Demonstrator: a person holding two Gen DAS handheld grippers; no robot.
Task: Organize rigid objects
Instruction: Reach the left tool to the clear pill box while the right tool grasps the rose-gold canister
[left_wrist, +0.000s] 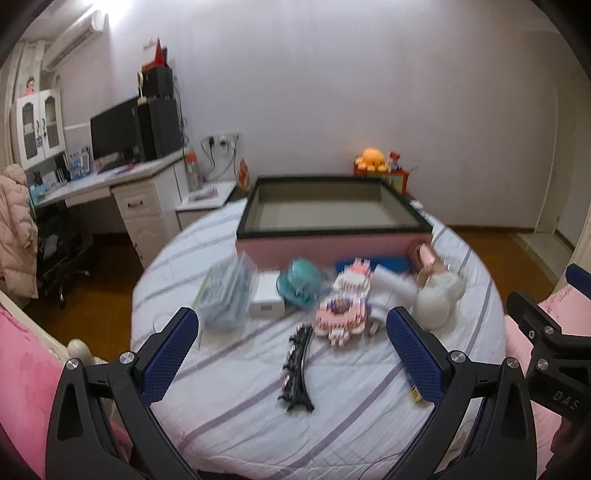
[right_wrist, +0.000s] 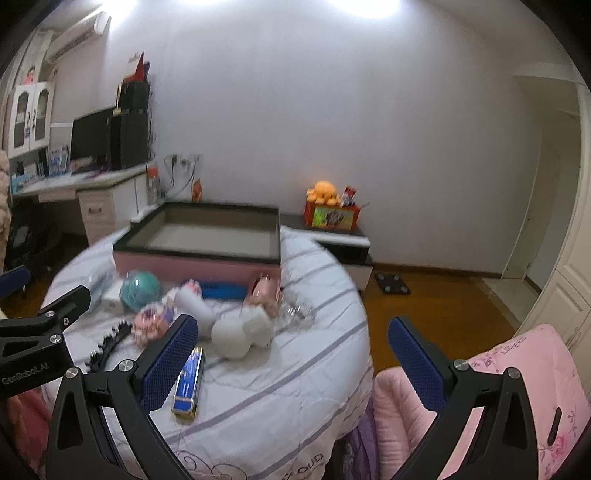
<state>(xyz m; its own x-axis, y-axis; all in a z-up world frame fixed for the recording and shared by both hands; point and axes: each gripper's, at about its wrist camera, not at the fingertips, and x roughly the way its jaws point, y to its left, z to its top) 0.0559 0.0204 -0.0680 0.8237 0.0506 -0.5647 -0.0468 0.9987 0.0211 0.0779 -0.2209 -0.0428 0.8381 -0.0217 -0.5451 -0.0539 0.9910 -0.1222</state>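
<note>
A pink storage box (left_wrist: 332, 245) with a dark rim stands open at the far side of the striped bed (left_wrist: 240, 424); it also shows in the right wrist view (right_wrist: 195, 264). In front of it lie a black Eiffel Tower model (left_wrist: 297, 363), a pink block model (left_wrist: 343, 306), a teal ball (left_wrist: 299, 286), a white box (left_wrist: 267, 299), a clear packet (left_wrist: 225, 291) and a white plush (left_wrist: 439, 297). A blue and gold tin (right_wrist: 189, 380) lies by my right gripper's left finger. My left gripper (left_wrist: 291, 349) is open above the tower. My right gripper (right_wrist: 293, 354) is open and empty.
A desk (left_wrist: 92, 184) with a monitor and speakers stands at the left, with a black chair (left_wrist: 62, 254) under it. A low cabinet (right_wrist: 343, 240) holds an orange plush and a red box. Pink bedding (right_wrist: 517, 391) lies at the right. Wooden floor surrounds the bed.
</note>
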